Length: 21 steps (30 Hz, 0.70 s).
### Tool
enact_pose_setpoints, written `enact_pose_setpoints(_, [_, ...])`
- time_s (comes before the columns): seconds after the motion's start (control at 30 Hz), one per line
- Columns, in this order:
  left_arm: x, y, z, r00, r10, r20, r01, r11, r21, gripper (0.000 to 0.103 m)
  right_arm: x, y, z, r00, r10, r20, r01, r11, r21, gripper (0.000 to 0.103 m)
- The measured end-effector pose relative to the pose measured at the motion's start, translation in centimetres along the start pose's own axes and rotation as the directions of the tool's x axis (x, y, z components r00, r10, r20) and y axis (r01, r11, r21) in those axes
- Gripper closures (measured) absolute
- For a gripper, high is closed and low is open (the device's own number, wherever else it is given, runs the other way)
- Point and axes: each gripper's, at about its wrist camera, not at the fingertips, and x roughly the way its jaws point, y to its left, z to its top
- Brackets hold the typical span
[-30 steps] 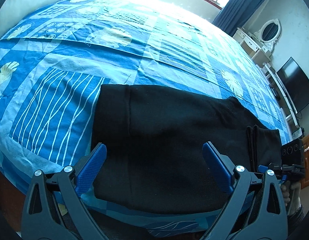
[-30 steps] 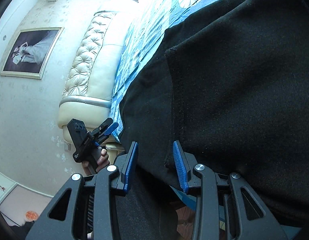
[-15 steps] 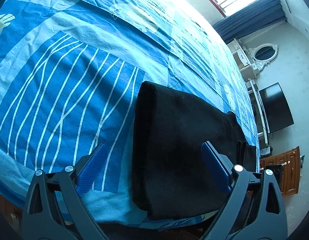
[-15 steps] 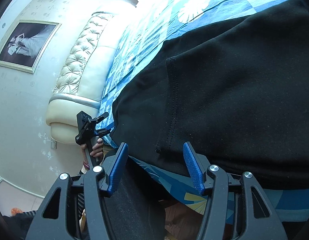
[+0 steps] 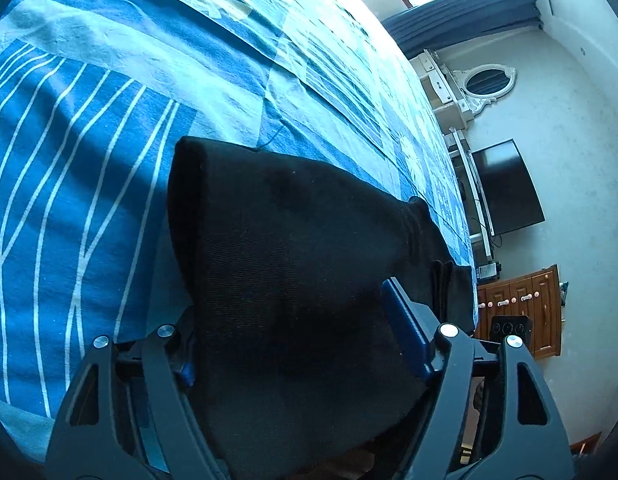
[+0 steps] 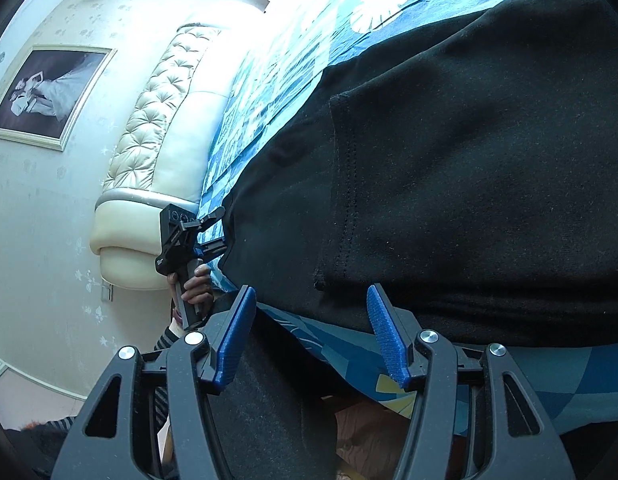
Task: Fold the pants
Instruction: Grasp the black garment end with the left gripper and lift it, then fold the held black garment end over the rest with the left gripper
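The black pants [image 5: 293, 248] lie folded along the near edge of the bed, and also fill the right wrist view [image 6: 469, 168]. My left gripper [image 5: 305, 332] is open, its jaws wide on either side of the pants' left end, with cloth between the blue pads [image 5: 405, 332]. The left pad is mostly hidden by the cloth. My right gripper [image 6: 313, 332] is open and empty just off the pants' near edge, by a stitched seam [image 6: 345, 184]. The left gripper also shows in the right wrist view [image 6: 185, 240], held in a hand.
The blue patterned bedspread [image 5: 89, 128] covers the bed. A cream tufted headboard [image 6: 157, 128] stands at the left end. A TV [image 5: 505, 188], a dresser with oval mirror [image 5: 485, 84] and a wooden cabinet [image 5: 521, 308] stand beyond the bed's right end.
My left gripper has moved forward and right onto the pants' left end, so cloth now sits between its jaws. My right gripper has opened wider and drawn back slightly.
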Motion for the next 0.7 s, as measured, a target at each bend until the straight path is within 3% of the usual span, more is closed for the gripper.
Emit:
enact_pose_setpoints(0.03, [0.4, -0.1, 0.0, 1.000, -0.001, -0.010, 0.001, 1.000, -0.007, 0.050, 0.1, 0.0, 0.0, 1.000, -0.002, -0.002, 0.002, 1.000, 0.001, 0.045])
enact_pose_setpoints(0.1, [1.0, 0.2, 0.0, 1.000, -0.006, -0.030, 0.004, 0.999, -0.036, 0.070, 0.0, 0.0, -0.2, 1.000, -0.010, 0.000, 0.010, 1.000, -0.001, 0.045])
enact_pose_setpoints(0.23, [0.9, 0.0, 0.0, 1.000, -0.005, -0.027, 0.003, 0.999, -0.051, 0.081, -0.5, 0.3, -0.1, 1.000, -0.024, 0.014, 0.024, 1.000, -0.007, 0.045])
enact_pose_setpoints(0.5, [-1.4, -5.7, 1.1, 1.000, -0.004, 0.008, 0.004, 1.000, -0.004, 0.086, -2.4, 0.0, 0.4, 0.996, -0.024, 0.081, 0.023, 1.000, 0.013, 0.045])
enact_pose_setpoints(0.7, [-2.5, -12.8, 2.3, 1.000, 0.007, 0.023, -0.009, 0.996, 0.085, 0.086, -4.0, -0.5, 0.2, 0.992, -0.033, 0.123, 0.031, 0.999, 0.022, 0.045])
